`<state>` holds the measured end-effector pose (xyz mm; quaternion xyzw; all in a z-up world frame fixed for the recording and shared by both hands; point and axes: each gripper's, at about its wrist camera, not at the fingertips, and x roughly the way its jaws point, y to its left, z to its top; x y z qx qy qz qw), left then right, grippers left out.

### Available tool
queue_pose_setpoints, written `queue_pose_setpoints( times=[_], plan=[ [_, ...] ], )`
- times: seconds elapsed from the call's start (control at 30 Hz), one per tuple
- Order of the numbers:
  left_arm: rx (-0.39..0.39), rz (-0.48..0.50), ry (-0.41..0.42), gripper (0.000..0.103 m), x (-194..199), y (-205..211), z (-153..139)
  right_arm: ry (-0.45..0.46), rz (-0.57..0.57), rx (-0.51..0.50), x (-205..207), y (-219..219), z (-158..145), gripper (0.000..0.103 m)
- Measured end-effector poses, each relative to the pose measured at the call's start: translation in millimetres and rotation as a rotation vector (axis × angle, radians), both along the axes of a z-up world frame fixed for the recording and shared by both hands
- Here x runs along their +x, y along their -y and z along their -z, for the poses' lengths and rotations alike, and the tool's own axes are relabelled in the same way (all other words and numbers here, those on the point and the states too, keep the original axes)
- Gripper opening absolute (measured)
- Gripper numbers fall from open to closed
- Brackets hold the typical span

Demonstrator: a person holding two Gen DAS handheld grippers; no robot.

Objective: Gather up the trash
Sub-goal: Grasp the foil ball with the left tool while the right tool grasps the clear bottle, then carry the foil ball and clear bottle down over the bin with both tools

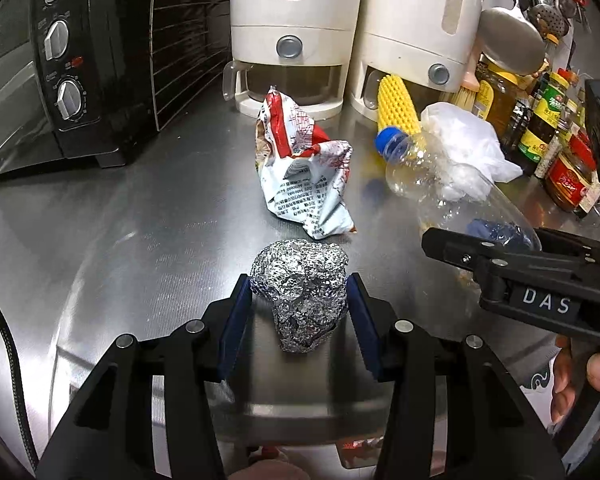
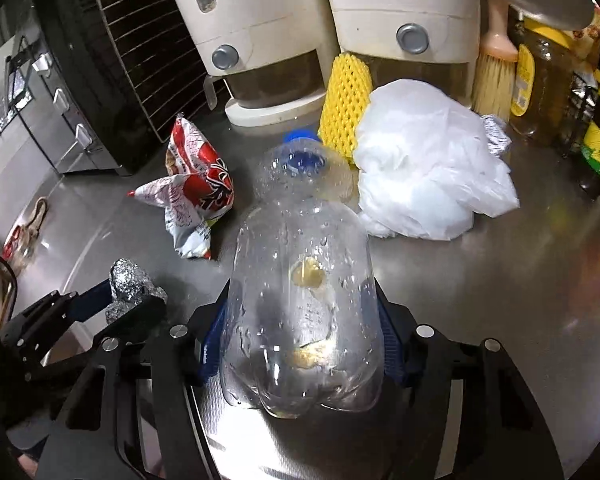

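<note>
A crumpled foil ball [image 1: 300,292] sits between the blue pads of my left gripper [image 1: 298,290], which is shut on it just above the steel counter [image 1: 132,220]. In the right wrist view the same foil ball [image 2: 130,282] shows at the lower left inside the left gripper [image 2: 128,300]. My right gripper [image 2: 302,312] is shut on the lower body of a clear plastic bottle [image 2: 300,280] with a blue cap [image 2: 302,148], its pads against both sides. A red and white snack wrapper [image 1: 304,168] lies on the counter behind the foil.
A white plastic bag [image 2: 428,176] and a yellow foam net [image 2: 346,100] lie behind the bottle. Two white dispensers [image 1: 292,20] stand at the back, a black oven [image 1: 60,60] at the left, and sauce bottles [image 1: 540,124] and a brush [image 2: 496,80] at the right.
</note>
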<state>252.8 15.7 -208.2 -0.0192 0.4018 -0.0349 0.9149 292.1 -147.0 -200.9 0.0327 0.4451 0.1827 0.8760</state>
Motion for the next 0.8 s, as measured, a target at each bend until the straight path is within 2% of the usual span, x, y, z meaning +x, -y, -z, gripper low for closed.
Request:
queue_pose_setpoints(
  times=[0.2, 0.47, 0.63, 0.8],
  plan=[
    [0.010, 0.030, 0.017, 0.046, -26, 15, -6, 0.041, 0.012, 0.005, -35, 17, -14, 0.063],
    [0.007, 0.081, 0.037, 0.046, -81, 35, -11, 0.088, 0.029, 0.032, -103, 46, -28, 0.063],
    [0.000, 0.124, 0.068, 0.046, -124, 47, -16, 0.112, 0.033, 0.055, -150, 66, -32, 0.063],
    [-0.006, 0.163, 0.077, 0.046, -162, 61, -10, 0.120, 0.066, 0.081, -194, 88, -26, 0.063]
  ],
)
